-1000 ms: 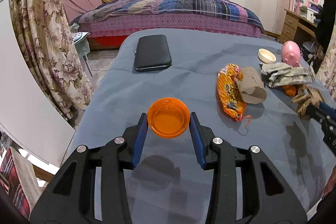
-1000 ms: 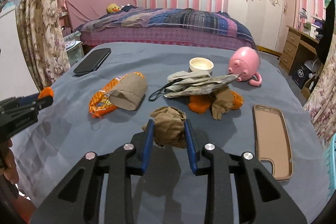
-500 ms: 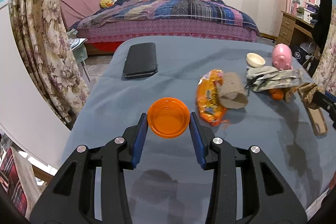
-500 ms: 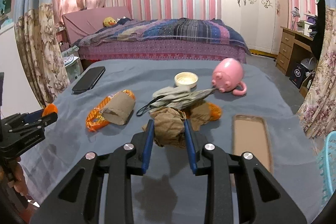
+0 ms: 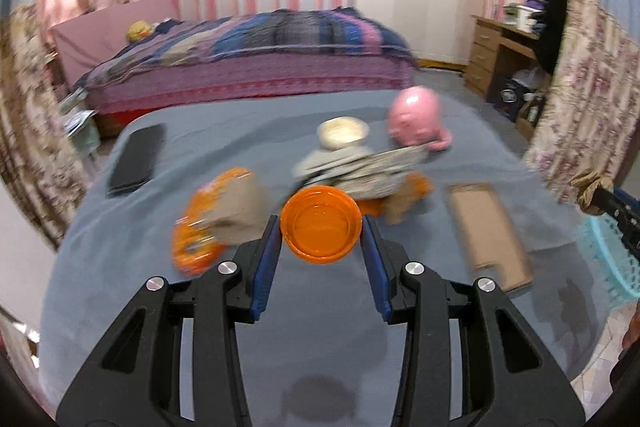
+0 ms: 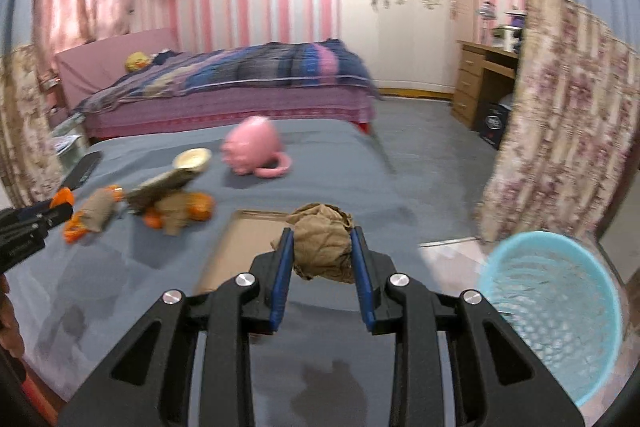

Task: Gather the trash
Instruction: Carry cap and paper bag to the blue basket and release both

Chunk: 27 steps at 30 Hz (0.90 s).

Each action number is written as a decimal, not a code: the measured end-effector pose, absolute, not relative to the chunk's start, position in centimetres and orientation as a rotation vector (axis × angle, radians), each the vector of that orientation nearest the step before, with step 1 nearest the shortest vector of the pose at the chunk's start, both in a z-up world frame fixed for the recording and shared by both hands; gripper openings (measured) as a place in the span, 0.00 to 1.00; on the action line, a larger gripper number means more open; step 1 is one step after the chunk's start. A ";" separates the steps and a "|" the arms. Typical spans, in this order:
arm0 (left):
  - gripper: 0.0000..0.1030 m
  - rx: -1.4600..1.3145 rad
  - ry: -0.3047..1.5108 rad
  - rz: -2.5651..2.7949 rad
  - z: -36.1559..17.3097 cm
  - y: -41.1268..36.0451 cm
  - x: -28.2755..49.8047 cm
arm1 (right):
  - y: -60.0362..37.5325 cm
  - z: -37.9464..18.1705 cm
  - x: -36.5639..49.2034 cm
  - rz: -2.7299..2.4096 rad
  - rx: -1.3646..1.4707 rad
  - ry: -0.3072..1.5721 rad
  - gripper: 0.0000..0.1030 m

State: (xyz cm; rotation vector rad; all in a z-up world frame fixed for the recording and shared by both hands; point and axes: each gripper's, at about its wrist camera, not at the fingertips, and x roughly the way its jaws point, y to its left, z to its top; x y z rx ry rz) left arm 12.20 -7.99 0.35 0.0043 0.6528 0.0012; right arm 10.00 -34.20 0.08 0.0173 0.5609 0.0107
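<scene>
My left gripper [image 5: 321, 227] is shut on an orange plastic lid [image 5: 320, 223], held above the grey table [image 5: 120, 267]. My right gripper [image 6: 322, 247] is shut on a crumpled brown paper ball [image 6: 322, 245], held over the table's right side; it also shows at the right edge of the left wrist view [image 5: 592, 189]. A light blue mesh trash basket [image 6: 556, 315] stands on the floor to the right of the table. An orange snack wrapper [image 5: 200, 239] with brown paper [image 5: 236, 215] on it lies left of the lid.
On the table are a black phone [image 5: 138, 157], a pink piggy mug [image 5: 416, 119], a cream small bowl [image 5: 342, 133], a grey cloth pile [image 5: 360, 167] over orange peels [image 6: 200, 207], and a tan phone case [image 5: 488, 231]. A bed stands behind.
Both grippers have swung right and risen with their loads. The blue basket has come into the right wrist view. The scene is motion-blurred.
</scene>
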 end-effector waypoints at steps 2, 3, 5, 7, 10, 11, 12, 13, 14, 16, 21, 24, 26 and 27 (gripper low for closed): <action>0.38 -0.002 0.636 -0.048 0.9 -10.6 12.5 | -36.9 0.3 9.5 -0.032 0.016 0.557 0.28; 0.38 -0.003 0.631 -0.075 1.0 -12.0 12.6 | -38.4 0.5 9.0 -0.059 0.012 0.551 0.28; 0.38 0.006 0.621 -0.125 1.3 -14.9 12.7 | -40.6 0.8 8.1 -0.099 0.013 0.542 0.28; 0.38 0.017 0.617 -0.184 1.3 -18.0 12.8 | -43.2 1.1 7.0 -0.142 0.019 0.533 0.28; 0.38 0.034 0.631 -0.247 0.9 -21.6 13.0 | -46.4 1.2 5.9 -0.193 0.020 0.525 0.28; 0.38 0.045 0.636 -0.271 0.7 -23.1 13.0 | -47.5 1.2 5.4 -0.213 0.023 0.525 0.28; 0.38 0.054 0.639 -0.291 0.5 -24.5 12.9 | -48.4 1.2 5.0 -0.228 0.026 0.526 0.28; 0.38 0.067 0.642 -0.314 0.3 -26.0 12.9 | -49.4 1.1 4.6 -0.247 0.030 0.529 0.28; 0.38 0.077 0.643 -0.327 0.1 -27.1 12.8 | -50.4 1.0 4.4 -0.264 0.033 0.532 0.28; 0.38 0.096 0.644 -0.367 -0.4 -29.8 12.5 | -52.3 0.6 3.7 -0.294 0.042 0.538 0.28; 0.38 0.109 0.667 -0.456 -1.5 -35.1 12.1 | -54.9 -0.3 3.1 -0.333 0.058 0.557 0.28; 0.38 0.140 0.657 -0.502 -2.0 -38.5 11.8 | -56.0 -1.2 3.1 -0.350 0.069 0.570 0.28; 0.38 0.154 0.654 -0.534 -2.2 -40.4 11.7 | -56.8 -1.8 2.9 -0.366 0.082 0.580 0.28; 0.38 0.160 0.651 -0.551 -2.2 -41.5 11.6 | -57.2 -2.0 2.8 -0.371 0.091 0.583 0.28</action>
